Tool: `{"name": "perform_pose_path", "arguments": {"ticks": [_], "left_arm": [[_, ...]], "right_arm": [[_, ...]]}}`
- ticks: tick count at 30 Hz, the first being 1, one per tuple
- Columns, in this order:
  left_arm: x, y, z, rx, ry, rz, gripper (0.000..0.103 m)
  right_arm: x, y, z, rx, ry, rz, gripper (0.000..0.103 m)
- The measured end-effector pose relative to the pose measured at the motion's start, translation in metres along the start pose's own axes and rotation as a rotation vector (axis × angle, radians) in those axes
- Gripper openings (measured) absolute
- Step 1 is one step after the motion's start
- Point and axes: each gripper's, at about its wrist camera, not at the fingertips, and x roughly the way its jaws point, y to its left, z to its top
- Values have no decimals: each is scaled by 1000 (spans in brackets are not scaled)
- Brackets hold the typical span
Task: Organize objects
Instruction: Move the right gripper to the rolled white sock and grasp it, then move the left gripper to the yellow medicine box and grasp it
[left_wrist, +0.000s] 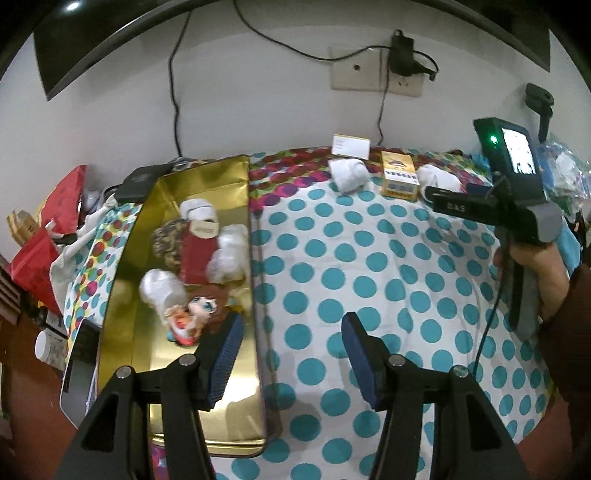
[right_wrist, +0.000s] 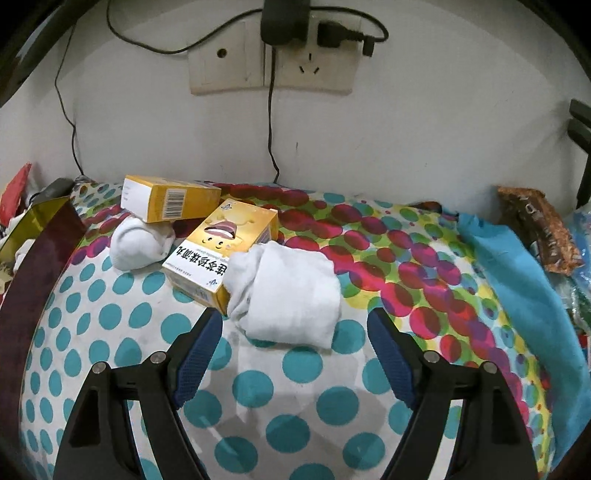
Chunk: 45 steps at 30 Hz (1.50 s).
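Note:
A gold tin box (left_wrist: 232, 177) stands open at the left of the dotted cloth and holds several white sock rolls (left_wrist: 229, 254), a red packet (left_wrist: 197, 251) and a small doll (left_wrist: 192, 314). My left gripper (left_wrist: 291, 354) is open and empty, straddling the tin's right wall. My right gripper (right_wrist: 295, 354) is open and empty, just short of a white sock roll (right_wrist: 291, 295). That roll touches a yellow medicine box (right_wrist: 218, 251). Behind lie a second white sock roll (right_wrist: 140, 243) and another yellow box (right_wrist: 170, 197) resting on it.
The table with the polka-dot cloth (right_wrist: 110, 332) meets a white wall with sockets and cables (right_wrist: 273, 55). A blue cloth (right_wrist: 517, 266) and brown packet (right_wrist: 539, 229) lie at the right. Red bags (left_wrist: 48, 236) and clutter sit left of the tin.

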Motion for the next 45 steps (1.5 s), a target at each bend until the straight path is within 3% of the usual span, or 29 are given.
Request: {"name": "perform_pose_path", "arguments": {"ticks": [2, 4, 6, 12, 17, 23, 26, 28, 31, 34, 39, 45], "left_arm": [[4, -5, 2, 10, 6, 1, 57], [8, -10, 4, 20, 11, 0, 57], [12, -16, 8, 30, 11, 2, 57], [23, -31, 28, 52, -12, -15, 57], [38, -45, 54, 44, -28, -38, 57], [53, -67, 82, 72, -79, -50, 57], [63, -79, 94, 81, -81, -98, 57], [73, -88, 103, 87, -66, -169, 57], [87, -98, 113, 71, -47, -235, 61], [99, -104, 122, 59, -36, -255, 62], [116, -115, 133, 97, -14, -347, 66], [144, -126, 148, 89, 35, -315, 66]], "right_arm": [[4, -1, 1, -1, -2, -2, 76], [9, -3, 2, 1, 15, 8, 67], [11, -5, 2, 10, 28, 31, 45], [9, 1, 6, -13, 22, 34, 30], [1, -10, 6, 60, -22, -2, 26], [-4, -32, 2, 50, -30, -59, 26], [-4, -52, 0, 98, -33, -71, 26], [-4, -59, -1, 137, -28, -69, 26], [1, -55, 1, 124, -10, -81, 26], [-1, -50, 2, 99, -21, -100, 26], [0, -46, 1, 112, -18, -94, 26], [2, -40, 2, 107, -25, -83, 26]]}}
